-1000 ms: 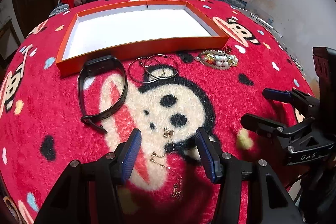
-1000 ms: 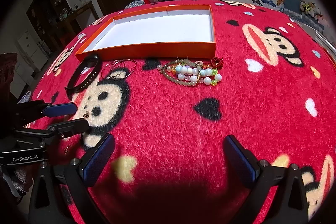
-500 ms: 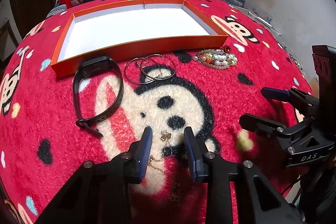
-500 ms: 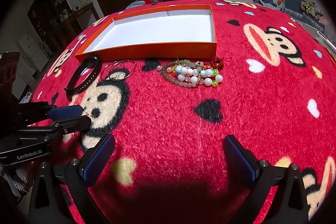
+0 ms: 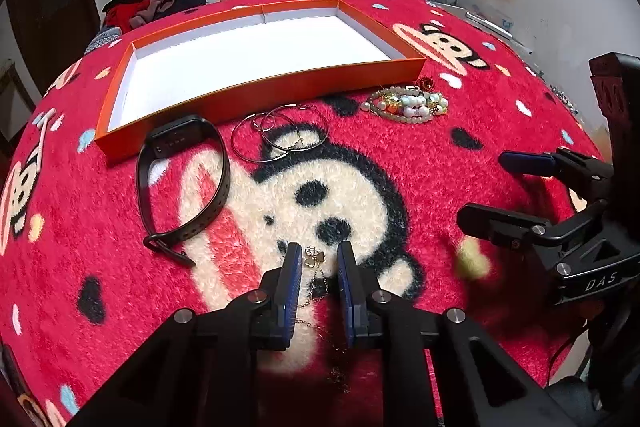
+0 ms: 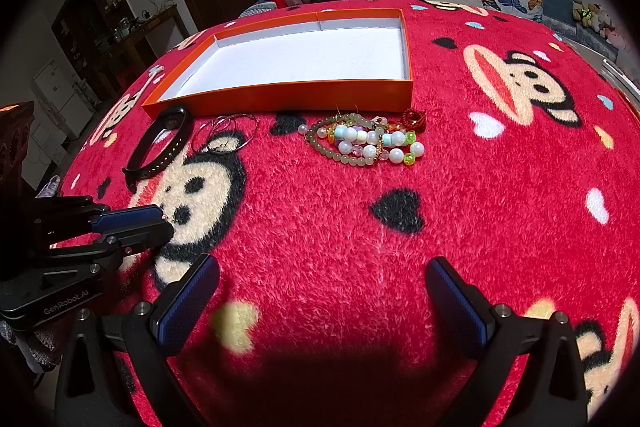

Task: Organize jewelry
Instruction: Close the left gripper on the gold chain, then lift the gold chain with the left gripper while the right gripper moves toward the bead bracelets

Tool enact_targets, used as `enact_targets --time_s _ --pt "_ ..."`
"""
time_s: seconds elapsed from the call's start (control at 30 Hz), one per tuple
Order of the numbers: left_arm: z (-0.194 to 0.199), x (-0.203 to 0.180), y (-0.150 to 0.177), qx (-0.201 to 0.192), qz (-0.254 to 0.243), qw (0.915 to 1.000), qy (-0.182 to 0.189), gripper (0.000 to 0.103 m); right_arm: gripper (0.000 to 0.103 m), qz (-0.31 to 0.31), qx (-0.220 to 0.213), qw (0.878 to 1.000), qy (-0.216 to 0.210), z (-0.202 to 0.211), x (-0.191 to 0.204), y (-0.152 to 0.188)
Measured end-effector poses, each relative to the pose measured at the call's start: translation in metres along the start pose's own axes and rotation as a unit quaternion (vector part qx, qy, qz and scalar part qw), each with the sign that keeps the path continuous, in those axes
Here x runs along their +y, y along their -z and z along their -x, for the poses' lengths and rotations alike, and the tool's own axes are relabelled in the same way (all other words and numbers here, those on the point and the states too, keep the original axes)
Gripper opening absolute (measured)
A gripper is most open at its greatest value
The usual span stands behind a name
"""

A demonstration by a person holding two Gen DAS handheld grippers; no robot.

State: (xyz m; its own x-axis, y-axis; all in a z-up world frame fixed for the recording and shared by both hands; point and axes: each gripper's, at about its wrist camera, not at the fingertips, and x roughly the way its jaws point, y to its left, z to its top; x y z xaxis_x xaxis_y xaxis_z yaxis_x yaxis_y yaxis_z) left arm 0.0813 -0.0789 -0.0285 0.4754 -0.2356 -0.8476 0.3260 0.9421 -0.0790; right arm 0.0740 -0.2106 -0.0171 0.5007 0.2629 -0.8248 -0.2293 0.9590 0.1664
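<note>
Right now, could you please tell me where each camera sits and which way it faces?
Left wrist: on the left tongs, looking down-forward at the gold necklace between its pads; right tongs at right.
Right wrist: on the right tongs, open over blanket; left tongs at left.
Shared: orange tray, bead bracelets, black watch.

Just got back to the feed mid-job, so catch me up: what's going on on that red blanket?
A person is sorting jewelry with two handheld grippers. The left gripper has just been closing around a thin gold necklace on the blanket; the pendant lies between the pads, apparently not yet pinched. The right gripper hovers wide open, holding nothing. The orange box has nothing in it; the black watch band, hoop earrings and beaded bracelets lie in front of it.
</note>
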Motion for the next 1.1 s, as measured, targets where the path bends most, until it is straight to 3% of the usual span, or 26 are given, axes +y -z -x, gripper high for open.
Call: enact_targets --time_s 0.13,0.23,0.53,1.1 --pt "0.000 -0.001 0.000 0.000 -0.002 1.0000 0.000 0.018 0.103 -0.001 0.000 1.000 0.000 0.000 0.000 0.000" --pt "-0.001 0.000 0.000 -0.002 -0.001 1.0000 -0.001 0.011 0.103 -0.001 -0.001 1.000 0.000 0.000 0.000 0.000" --pt "0.008 0.001 0.001 -0.017 0.000 0.9998 0.005 0.010 0.103 -0.002 -0.001 1.000 0.000 0.001 0.000 0.000" --pt "0.105 0.026 -0.031 -0.108 0.004 0.9941 0.003 0.010 0.103 0.013 -0.022 1.000 -0.009 0.016 -0.006 -0.022"
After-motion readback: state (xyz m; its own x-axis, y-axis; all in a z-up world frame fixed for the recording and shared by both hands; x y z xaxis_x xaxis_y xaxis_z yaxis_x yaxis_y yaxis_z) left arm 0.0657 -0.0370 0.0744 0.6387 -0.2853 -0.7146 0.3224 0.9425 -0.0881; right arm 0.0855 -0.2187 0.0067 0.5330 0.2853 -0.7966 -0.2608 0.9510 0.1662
